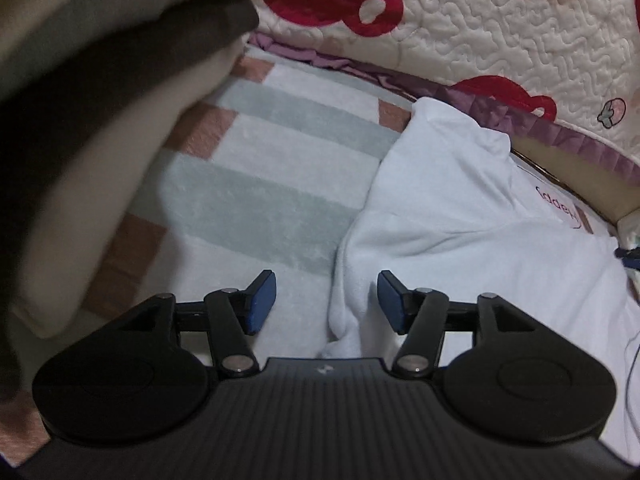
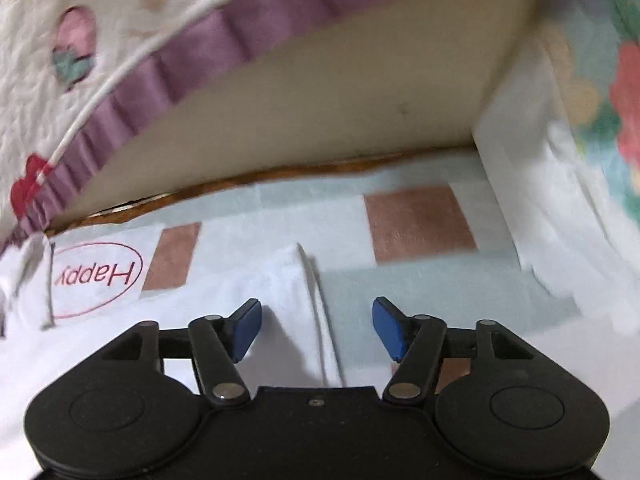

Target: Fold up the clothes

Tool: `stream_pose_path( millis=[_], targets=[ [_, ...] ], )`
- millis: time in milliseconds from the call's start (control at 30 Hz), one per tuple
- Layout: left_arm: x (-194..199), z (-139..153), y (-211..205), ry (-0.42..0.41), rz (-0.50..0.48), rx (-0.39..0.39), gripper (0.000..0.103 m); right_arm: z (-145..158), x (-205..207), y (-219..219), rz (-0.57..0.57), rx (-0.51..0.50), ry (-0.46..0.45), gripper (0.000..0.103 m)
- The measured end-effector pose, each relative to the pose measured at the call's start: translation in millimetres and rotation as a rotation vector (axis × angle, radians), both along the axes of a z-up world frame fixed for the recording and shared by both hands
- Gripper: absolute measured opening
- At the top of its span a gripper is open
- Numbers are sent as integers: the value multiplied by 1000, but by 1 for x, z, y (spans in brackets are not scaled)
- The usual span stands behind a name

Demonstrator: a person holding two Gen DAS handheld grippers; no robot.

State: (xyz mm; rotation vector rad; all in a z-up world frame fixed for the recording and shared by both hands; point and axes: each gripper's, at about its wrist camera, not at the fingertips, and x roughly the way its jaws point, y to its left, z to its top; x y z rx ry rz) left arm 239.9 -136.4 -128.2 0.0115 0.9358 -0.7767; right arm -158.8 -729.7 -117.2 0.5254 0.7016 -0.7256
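Left gripper [image 1: 327, 302]: jaws apart, blue pads [image 1: 262, 300] clear of everything, nothing clamped. A fold of the white garment [image 1: 460, 240] sits in the gap below the jaws, its lower tip bunched near the gripper body; pads not pressing on it. The garment spreads out to the right of that view, rumpled, with a raised corner toward the far edge and a red printed word near its right end. It lies on a checked blanket [image 1: 280, 168] of pale green, white and pinkish-brown squares. To the left, close to the lens and blurred, a stack of folded clothes [image 1: 100, 100] in beige, grey and dark brown. Behind the blanket, a quilted cover [image 1: 500, 40] with red bear prints and a purple ruffled edge.

Right gripper [image 2: 317, 330]: jaws wide, pads [image 2: 248, 330] empty, gripping nothing. Under and between the jaws a folded edge of the white garment [image 2: 280, 292] runs away from the gripper, its crease just left of the gap's middle. Left of it, the garment shows a red oval with "Happy" [image 2: 96, 276] upside down. Checked blanket [image 2: 420, 224] underneath, bare to the right. Beyond it a beige upright panel [image 2: 340, 100], the purple ruffle [image 2: 192, 52] of the quilted cover overhanging it at left. Far right, white cloth with a blurred floral print [image 2: 608, 100].
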Motion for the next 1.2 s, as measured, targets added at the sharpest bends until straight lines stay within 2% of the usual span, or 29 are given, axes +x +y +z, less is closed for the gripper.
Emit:
stream_pose_path(
  millis=[67, 100, 133, 233, 267, 300, 333, 433, 567, 600, 667, 700, 733, 767, 867, 967, 1000, 1067, 1200],
  targets=[
    [-1, -3, -7, -5, -10, -10, 65, -1, 6, 6, 48, -26, -15, 68],
    [-2, -4, -10, -12, -17, -11, 67, -1, 9, 9, 71, -38, -21, 43],
    [-3, -4, -13, -19, -26, -11, 67, 1, 13, 10, 96, -42, -13, 8],
    [-10, -3, -24, -47, -63, 6, 64, 11, 14, 15, 91, -106, -14, 5],
    [-13, -3, -29, -59, -82, 20, 47, 15, 13, 17, 73, -139, -16, 4],
    [-16, -3, -34, -72, -102, 36, 15, 17, 12, 16, 59, -155, -11, 4],
    [-20, -2, -40, -94, -121, 64, 7, 18, 12, 15, 47, -170, -3, 4],
    [-32, 1, -52, -197, -131, 129, 5, 13, 26, 17, 60, -202, 94, 4],
    [-35, 13, -59, -316, -51, 164, 4, 13, 44, 18, 16, -262, 180, 5],
    [-35, 15, -61, -329, -46, 175, 4, 15, 49, 18, -30, -302, 222, 5],
    [-35, 15, -63, -323, -36, 185, 4, 23, 57, 21, -143, -391, 311, 11],
    [-33, 12, -62, -302, -26, 187, 4, 30, 57, 23, -171, -399, 297, 18],
    [-31, 9, -62, -282, -15, 186, 4, 38, 58, 27, -170, -392, 249, 18],
    [-28, 8, -59, -258, -2, 170, 4, 45, 62, 30, -126, -363, 188, 18],
    [-20, 5, -52, -190, 32, 125, 4, 54, 93, 47, 107, -239, 97, 22],
    [-15, 4, -49, -156, 50, 99, 4, 54, 133, 64, 265, -131, 59, 38],
    [-16, 4, -49, -153, 53, 96, 4, 52, 147, 68, 300, -87, 45, 43],
    [-17, 2, -50, -157, 49, 102, 4, 44, 177, 77, 367, -23, 24, 47],
    [-20, 2, -45, -163, 32, 89, 4, 21, 232, 96, 445, 4, 57, 52]
  ],
)
